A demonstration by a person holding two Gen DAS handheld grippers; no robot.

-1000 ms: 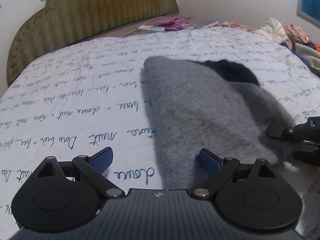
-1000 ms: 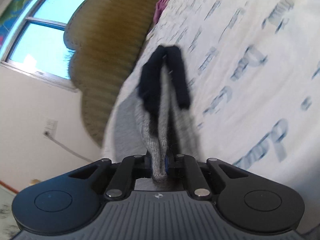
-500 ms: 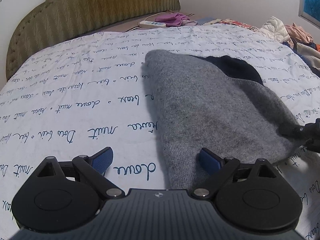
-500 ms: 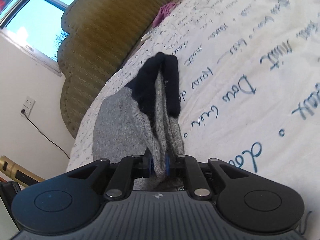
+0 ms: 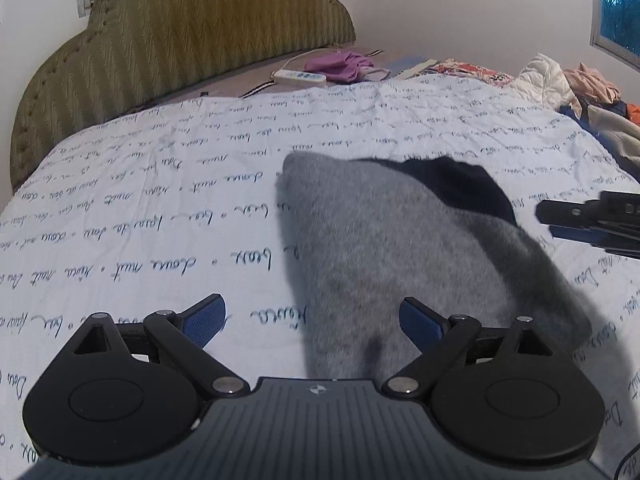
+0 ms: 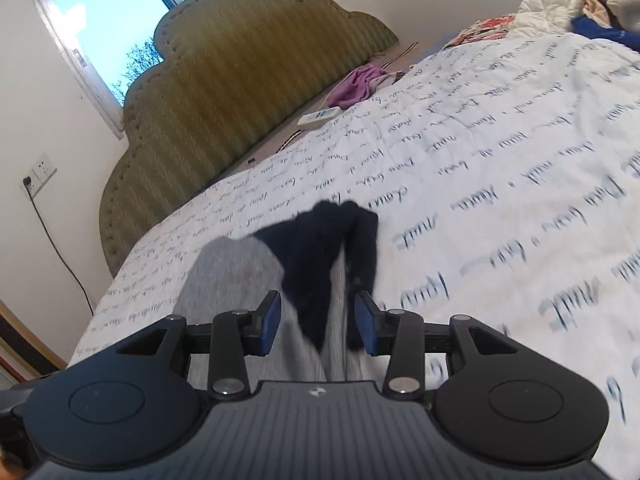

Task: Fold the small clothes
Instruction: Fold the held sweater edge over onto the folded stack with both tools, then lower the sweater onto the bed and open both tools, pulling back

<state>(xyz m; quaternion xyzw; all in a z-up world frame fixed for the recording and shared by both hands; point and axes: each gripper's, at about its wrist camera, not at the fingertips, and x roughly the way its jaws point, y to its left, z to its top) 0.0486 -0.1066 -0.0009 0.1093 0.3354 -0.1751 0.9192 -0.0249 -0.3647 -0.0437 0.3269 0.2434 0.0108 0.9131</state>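
Two grippers are over the bed, and both have their fingers apart. Your left gripper is spread wide and holds nothing; its left blue pad sits above the printed bedspread, while its right pad is over the near edge of the grey sock. That sock lies flat on the bedspread ahead of you, its grey body running from the near edge toward the middle of the bed, with the dark navy toe at the far right end. Beyond it you can see the olive headboard, a white power strip and a purple cloth on the strip of mattress at the head of the bed. Further right, a heap of clothes sits at the far corner.

Your right gripper shows at the right edge of the left wrist view as a dark shape just beside the sock's toe end. From its own camera, its fingers are parted with the sock between them but neither pad pressing on it. There the fabric looks bunched in a ridge, the navy part lying just ahead of the pads and the grey part spreading to the left. The bedspread to the right is motion-blurred.
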